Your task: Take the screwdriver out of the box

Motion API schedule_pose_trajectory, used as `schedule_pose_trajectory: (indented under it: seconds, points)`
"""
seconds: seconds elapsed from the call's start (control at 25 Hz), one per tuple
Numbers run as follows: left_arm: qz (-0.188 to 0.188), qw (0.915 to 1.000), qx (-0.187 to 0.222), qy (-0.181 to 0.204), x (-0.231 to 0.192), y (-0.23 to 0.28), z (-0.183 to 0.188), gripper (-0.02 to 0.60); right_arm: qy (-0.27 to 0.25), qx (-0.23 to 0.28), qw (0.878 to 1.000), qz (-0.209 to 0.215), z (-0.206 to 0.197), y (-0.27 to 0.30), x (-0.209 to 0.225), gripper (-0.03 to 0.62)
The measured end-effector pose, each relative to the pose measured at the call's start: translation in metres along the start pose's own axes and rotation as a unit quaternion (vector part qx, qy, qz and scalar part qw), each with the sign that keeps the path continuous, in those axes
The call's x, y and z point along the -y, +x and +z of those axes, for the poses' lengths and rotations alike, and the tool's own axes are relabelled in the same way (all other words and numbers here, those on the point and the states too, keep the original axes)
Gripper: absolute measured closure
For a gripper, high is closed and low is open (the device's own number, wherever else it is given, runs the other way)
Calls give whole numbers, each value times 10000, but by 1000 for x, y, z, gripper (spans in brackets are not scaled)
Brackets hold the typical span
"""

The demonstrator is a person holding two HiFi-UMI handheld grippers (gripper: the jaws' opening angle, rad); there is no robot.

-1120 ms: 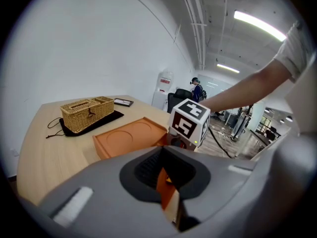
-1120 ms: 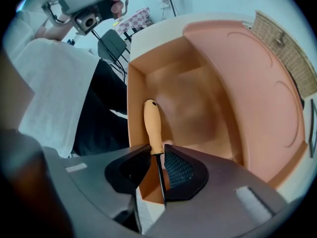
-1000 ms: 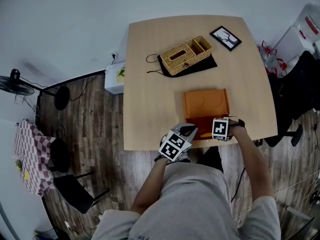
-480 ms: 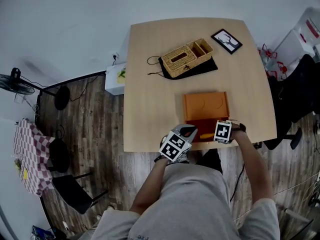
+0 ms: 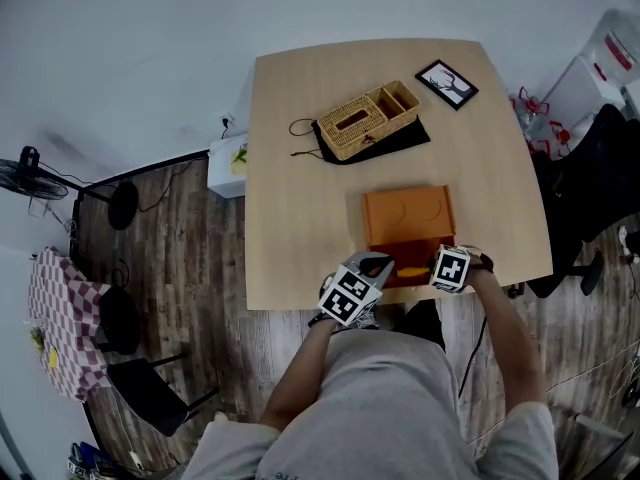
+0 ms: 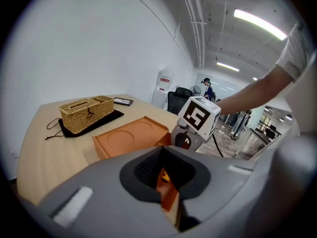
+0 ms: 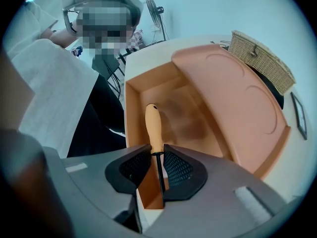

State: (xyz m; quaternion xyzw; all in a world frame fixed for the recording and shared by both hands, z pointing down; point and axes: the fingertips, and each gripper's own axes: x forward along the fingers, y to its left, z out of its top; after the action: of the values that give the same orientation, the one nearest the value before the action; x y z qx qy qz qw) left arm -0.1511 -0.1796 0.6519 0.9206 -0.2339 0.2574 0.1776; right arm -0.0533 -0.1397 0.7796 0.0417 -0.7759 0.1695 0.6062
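An orange box lies open near the table's front edge, its lid folded back. In the right gripper view a screwdriver with an orange handle and a black shaft sits over the box's open tray. My right gripper is shut on it where handle meets shaft. In the head view that gripper reaches in from the box's right end. My left gripper is shut on the box's near wall, and in the head view the left gripper is at the box's front left corner.
A wicker basket on a black cloth and a small picture frame stand at the far side of the table. The table's front edge runs just behind both grippers. Chairs and a fan stand on the floor around.
The right gripper has shifted slightly to the right relative to the box. The left gripper stays at the box's corner.
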Motion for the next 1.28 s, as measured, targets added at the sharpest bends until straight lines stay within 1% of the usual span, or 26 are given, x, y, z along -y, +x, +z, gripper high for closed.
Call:
schedule_pose_trajectory:
  seconds: [0.2, 0.52, 0.68, 0.84, 1.04, 1.16, 1.28]
  points:
    - [-40, 10000, -40, -42, 2, -3, -1, 528, -10, 291, 9994, -211, 16, -19, 0, 517]
    - [25, 10000, -40, -62, -7, -5, -6, 528, 147, 751, 9966, -292, 34, -28, -4, 517]
    - [26, 10000, -79, -54, -7, -3, -9, 528, 277, 1041, 9936, -326, 41, -34, -6, 517]
    - [-7, 9999, -119, -18, -5, -2, -11, 528, 410, 1353, 9889, -457, 49, -41, -6, 517]
    - [64, 9998, -63, -183, -16, 1, -13, 528, 761, 1785, 9780, -763, 54, -52, 1, 517]
    - [223, 9995, -116, -204, -26, -5, -19, 528, 1032, 2174, 9665, -890, 62, -58, -1, 517]
    - [362, 9988, -34, -338, -34, -9, -19, 528, 1260, 2552, 9533, -1010, 68, -68, 1, 517]
